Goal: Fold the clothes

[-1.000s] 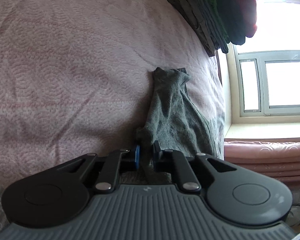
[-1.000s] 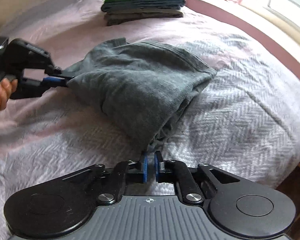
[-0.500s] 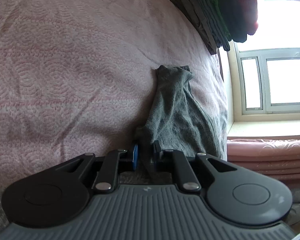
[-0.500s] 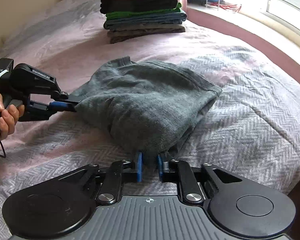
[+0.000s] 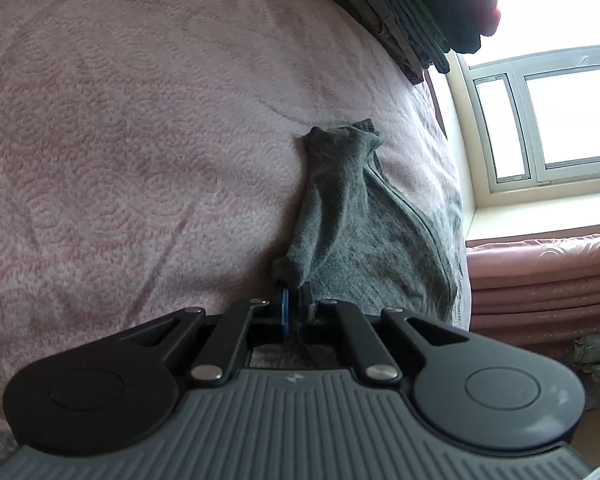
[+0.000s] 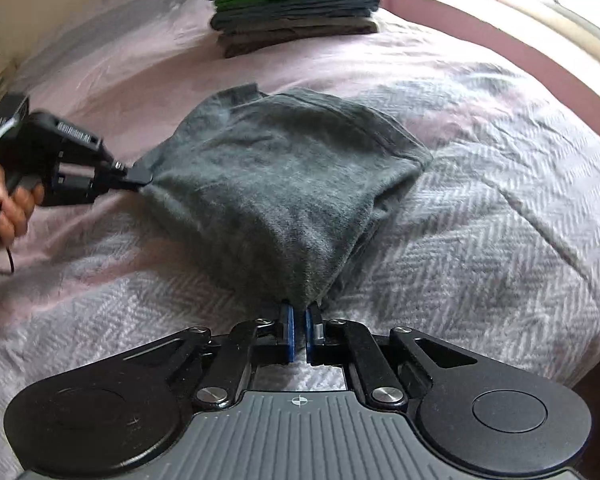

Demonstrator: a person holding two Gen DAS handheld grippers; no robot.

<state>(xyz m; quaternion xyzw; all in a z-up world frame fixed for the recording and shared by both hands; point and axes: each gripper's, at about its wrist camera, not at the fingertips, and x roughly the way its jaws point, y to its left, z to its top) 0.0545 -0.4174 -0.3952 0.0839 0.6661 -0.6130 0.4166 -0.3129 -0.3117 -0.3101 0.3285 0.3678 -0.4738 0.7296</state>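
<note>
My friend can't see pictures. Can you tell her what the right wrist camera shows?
Two tongs pinch a grey garment lying on a pink bed: the right tongs hold its near corner, the left tongs its left edge. A stack of folded clothes sits behind.

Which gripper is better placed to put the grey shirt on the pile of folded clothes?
Probably the left gripper: it pinches the grey shirt on the side nearer the pile. The right gripper grips the corner farthest from it.

A pink-covered bed [image 6: 500, 208] carries a grey garment [image 6: 284, 184] and a folded stack [image 6: 292, 4].
</note>
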